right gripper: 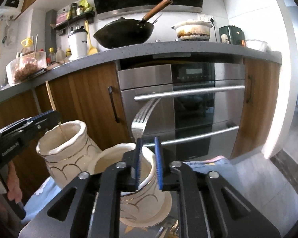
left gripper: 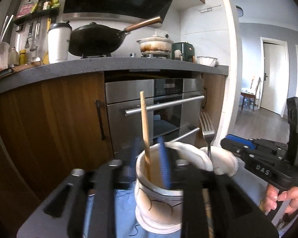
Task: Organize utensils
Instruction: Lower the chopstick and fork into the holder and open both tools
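Two white ceramic holders with gold lines stand side by side on a blue cloth. The left holder [left gripper: 155, 196] [right gripper: 67, 148] holds a wooden chopstick [left gripper: 145, 134] [right gripper: 50, 97] standing upright. My left gripper [left gripper: 149, 158] is open, its blue pads either side of the chopstick above the holder's mouth. The right holder [right gripper: 147, 198] [left gripper: 222, 160] has a metal fork [right gripper: 143, 117] [left gripper: 207, 129] standing in it, tines up. My right gripper [right gripper: 148, 158] is open, its pads around the fork's handle without clamping it.
A kitchen counter [right gripper: 168, 49] with a black wok [right gripper: 125, 32], a stained pot [right gripper: 192, 29] and jars runs behind. Below it are wooden cabinet doors [right gripper: 85, 103] and a steel oven [right gripper: 188, 103]. More utensils lie by the holder's base [right gripper: 168, 228].
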